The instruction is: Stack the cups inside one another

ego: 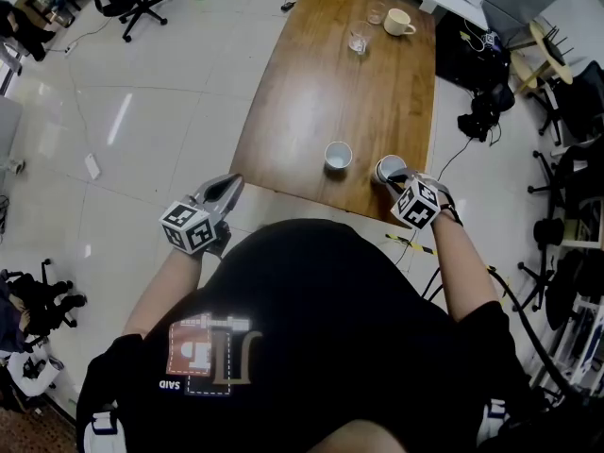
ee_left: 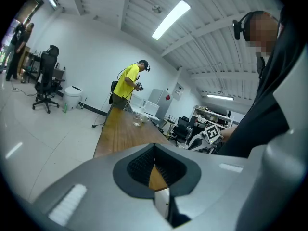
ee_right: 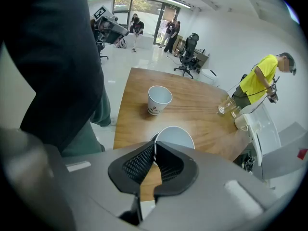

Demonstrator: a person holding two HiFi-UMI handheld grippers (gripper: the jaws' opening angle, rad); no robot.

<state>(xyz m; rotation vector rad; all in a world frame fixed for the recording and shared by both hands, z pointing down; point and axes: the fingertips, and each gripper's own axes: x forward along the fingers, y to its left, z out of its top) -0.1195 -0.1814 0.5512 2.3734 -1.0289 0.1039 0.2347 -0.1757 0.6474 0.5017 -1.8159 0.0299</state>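
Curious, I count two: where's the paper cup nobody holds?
Head view: the free cup stands upright by the near edge of the table, left of the held cup in the right gripper.

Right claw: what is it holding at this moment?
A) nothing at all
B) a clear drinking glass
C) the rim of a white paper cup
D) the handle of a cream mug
C: the right gripper view shows the right claw closed on the near rim of a white paper cup standing on the table.
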